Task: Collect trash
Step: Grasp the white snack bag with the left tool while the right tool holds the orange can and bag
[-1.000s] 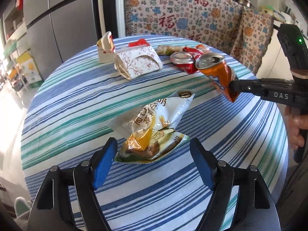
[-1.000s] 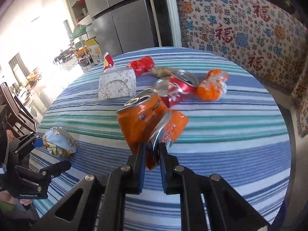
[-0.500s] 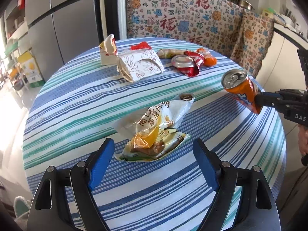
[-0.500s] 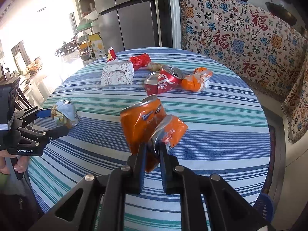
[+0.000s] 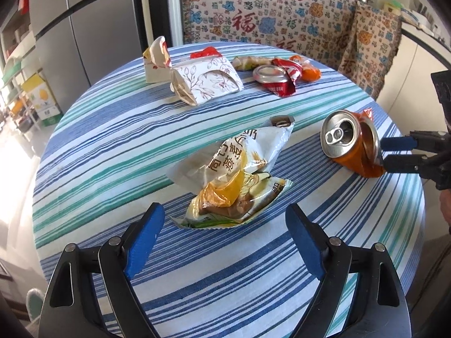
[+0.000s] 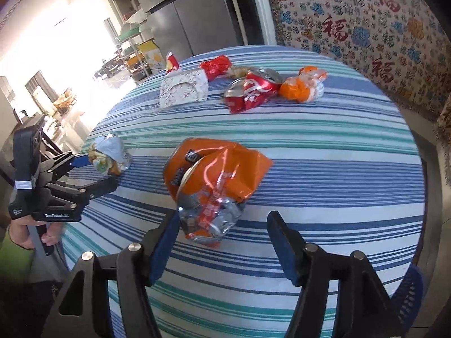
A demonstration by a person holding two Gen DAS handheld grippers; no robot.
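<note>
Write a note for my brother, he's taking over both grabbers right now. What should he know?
Right gripper: jaws opening, letting go of the crushed orange can, which lies on the striped table; the pads no longer press it.
Left gripper: open wide, hovering just short of the crumpled snack bag, not touching it.
Far side of the table: crushed red can, orange wrapper, red wrapper, floral paper box, small torn carton.
Done: nothing visibly binned; no bin is clearly in view.
Left: every piece above.
</note>
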